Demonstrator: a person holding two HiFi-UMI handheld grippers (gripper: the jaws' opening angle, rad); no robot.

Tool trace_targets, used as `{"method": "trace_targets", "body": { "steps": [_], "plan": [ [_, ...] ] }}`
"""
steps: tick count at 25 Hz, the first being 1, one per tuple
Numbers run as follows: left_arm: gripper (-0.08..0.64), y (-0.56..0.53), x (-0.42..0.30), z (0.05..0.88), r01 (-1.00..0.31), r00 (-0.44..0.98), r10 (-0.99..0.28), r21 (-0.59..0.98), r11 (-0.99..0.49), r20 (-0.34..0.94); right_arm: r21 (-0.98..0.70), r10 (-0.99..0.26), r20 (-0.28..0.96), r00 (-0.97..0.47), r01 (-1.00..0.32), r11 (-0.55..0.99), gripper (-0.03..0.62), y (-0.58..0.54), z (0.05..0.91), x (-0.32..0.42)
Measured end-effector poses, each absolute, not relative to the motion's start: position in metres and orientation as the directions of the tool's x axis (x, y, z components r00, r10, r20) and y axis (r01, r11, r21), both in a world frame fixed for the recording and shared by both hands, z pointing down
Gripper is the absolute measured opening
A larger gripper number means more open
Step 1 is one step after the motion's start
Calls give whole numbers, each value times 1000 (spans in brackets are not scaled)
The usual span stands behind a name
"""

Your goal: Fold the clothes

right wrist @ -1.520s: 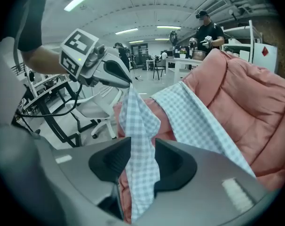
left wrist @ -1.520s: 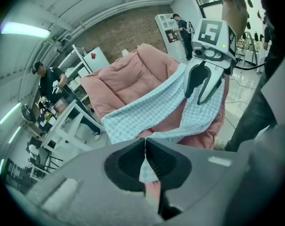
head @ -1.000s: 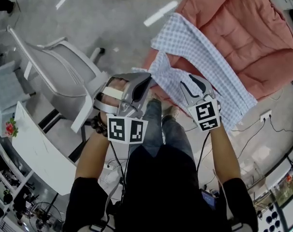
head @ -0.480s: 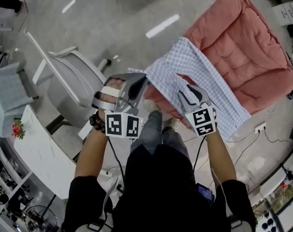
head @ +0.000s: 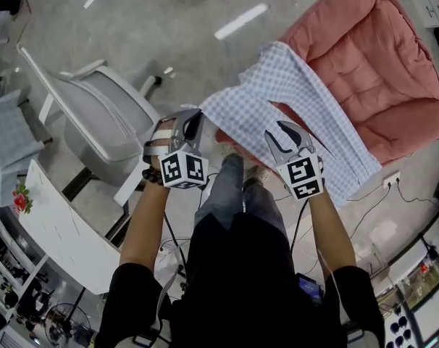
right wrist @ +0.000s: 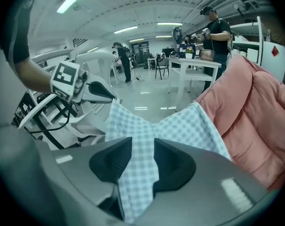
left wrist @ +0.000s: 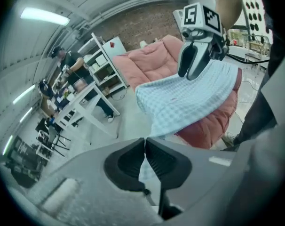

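Observation:
A light blue-and-white checked garment hangs between my two grippers, and its far part lies draped over a salmon-pink cushion. My left gripper is shut on one edge of the garment; in the left gripper view a thin fold of cloth is pinched at the jaws. My right gripper is shut on a thicker bunch of the same cloth, which fills the gap between its pads. Each gripper shows in the other's view: the right gripper and the left gripper.
A white office chair stands at the left, with a white table below it. The person's legs are right under the grippers. A wall socket and cables lie on the floor at the right. People stand at tables far behind.
The left gripper has drawn a little to the left, away from the right one, and the garment's near edge is spread wider between them. Both grips hold as before.

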State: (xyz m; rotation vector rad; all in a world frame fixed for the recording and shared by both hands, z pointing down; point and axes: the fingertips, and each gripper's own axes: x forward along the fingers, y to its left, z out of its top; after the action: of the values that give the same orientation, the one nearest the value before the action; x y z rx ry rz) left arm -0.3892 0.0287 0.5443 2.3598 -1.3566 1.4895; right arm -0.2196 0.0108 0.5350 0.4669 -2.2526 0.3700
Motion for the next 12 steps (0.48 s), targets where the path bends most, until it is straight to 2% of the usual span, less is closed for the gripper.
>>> {"method": "trace_targets", "body": {
  "steps": [7, 9, 12],
  "plan": [
    [23, 56, -411, 625, -789, 117, -561, -266, -554, 820, -139, -146, 782, -606, -398, 907, 152, 33, 569, -229],
    [43, 62, -413, 635, -804, 120, -538, -236, -545, 834, -143, -134, 786, -603, -388, 911, 152, 38, 576, -231],
    [128, 75, -416, 645, -826, 145, -496, -171, -536, 856, -145, -122, 788, -603, -375, 915, 152, 44, 581, -238]
  ]
}}
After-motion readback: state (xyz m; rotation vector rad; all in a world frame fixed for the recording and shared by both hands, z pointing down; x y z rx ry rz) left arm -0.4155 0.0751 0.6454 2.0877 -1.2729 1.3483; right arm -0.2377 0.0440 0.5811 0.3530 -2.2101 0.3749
